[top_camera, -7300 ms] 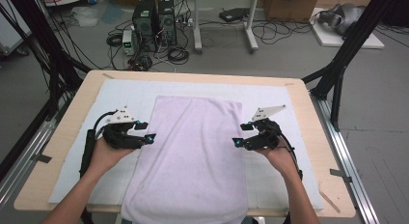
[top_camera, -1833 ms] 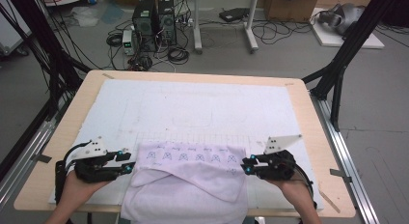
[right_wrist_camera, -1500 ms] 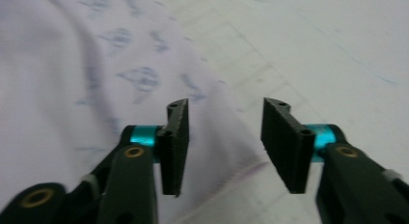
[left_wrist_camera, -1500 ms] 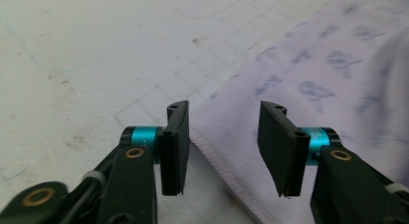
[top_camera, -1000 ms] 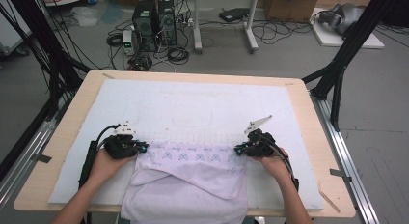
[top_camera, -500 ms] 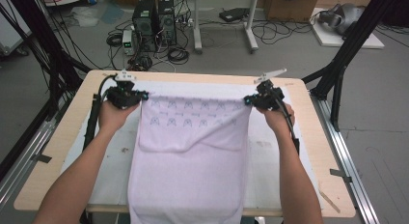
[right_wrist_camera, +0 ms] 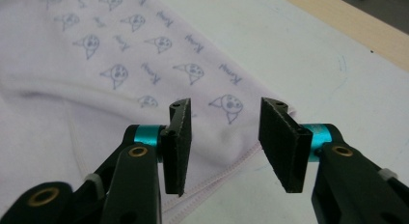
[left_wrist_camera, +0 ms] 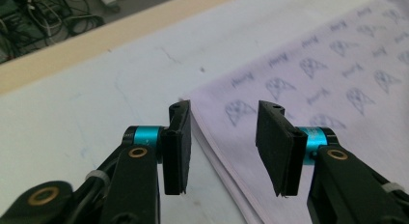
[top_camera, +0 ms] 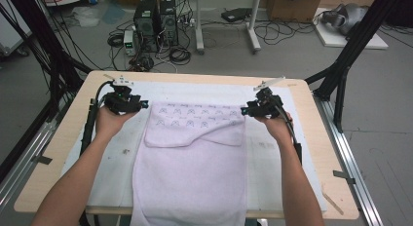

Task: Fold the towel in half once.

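A pale pink towel (top_camera: 195,162) lies flat in the middle of the high view, on a white mat (top_camera: 272,153) that covers the wooden table (top_camera: 311,114). Its near end hangs over the table's bottom edge. Its far end is folded back towards the person, so a band across the upper middle of the frame shows the printed side: rows of small blue cone-shaped figures, each with a short word in blue script beside it. The script is too small and blurred to read in any view.

The left gripper (top_camera: 142,105) sits at the upper left of the high view, just beside the band's left corner. In the left gripper view its jaws have just been opening and stand partly apart, with the towel's edge (left_wrist_camera: 217,137) lying on the mat below the gap and nothing gripped.

The right gripper (top_camera: 245,110) sits at the upper right of the high view, at the band's right corner. In the right gripper view its jaws have likewise just been opening and stand partly apart over the stitched corner (right_wrist_camera: 231,156), holding nothing.

Black computer boxes (top_camera: 156,16) and cables lie on the floor at the top of the high view.
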Demonstrator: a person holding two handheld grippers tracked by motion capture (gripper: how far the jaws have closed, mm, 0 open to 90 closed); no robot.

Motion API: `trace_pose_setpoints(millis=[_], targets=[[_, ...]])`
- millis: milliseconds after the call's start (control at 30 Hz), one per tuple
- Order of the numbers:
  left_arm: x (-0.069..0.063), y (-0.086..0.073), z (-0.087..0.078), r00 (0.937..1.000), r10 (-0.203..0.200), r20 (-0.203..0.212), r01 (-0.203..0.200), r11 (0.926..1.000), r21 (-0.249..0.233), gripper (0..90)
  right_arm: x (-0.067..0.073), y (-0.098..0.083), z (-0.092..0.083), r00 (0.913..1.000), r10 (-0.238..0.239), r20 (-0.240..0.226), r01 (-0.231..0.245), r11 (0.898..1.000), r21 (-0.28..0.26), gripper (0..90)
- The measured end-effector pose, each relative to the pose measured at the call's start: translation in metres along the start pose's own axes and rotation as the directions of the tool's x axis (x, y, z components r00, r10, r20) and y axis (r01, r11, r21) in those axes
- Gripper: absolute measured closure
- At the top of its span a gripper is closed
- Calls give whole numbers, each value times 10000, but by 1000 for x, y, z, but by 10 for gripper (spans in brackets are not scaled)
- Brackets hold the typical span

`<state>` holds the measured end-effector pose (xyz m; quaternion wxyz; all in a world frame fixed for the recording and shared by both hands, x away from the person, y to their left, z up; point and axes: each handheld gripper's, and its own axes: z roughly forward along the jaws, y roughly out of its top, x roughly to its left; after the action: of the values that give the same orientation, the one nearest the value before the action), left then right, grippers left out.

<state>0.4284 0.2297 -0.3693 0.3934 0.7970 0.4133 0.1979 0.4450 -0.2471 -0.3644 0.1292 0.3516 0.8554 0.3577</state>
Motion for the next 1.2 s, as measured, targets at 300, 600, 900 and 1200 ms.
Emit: trace_pose_setpoints(millis=[300, 600, 900, 1200], targets=[[-27, -41, -11, 9875, 610, 1455, -599, 9981, -119, 621, 37, -29, 7, 9950, -225, -976, 201, 9995, -251, 582], [-43, -71, -6, 9652, 1144, 2352, -1264, 9913, 366, 635, 61, -53, 17, 9895, -378, -1392, 349, 9991, -234, 608], [-47, -87, 2, 9630, 1488, 2247, -1707, 9820, 811, 791, 72, -61, 29, 9872, -571, -1490, 661, 9962, 566, 608], [-45, -90, 0, 9702, 1277, 2061, -1421, 9883, 563, 878, 70, -63, 36, 9890, -806, -1241, 929, 9910, 963, 824]])
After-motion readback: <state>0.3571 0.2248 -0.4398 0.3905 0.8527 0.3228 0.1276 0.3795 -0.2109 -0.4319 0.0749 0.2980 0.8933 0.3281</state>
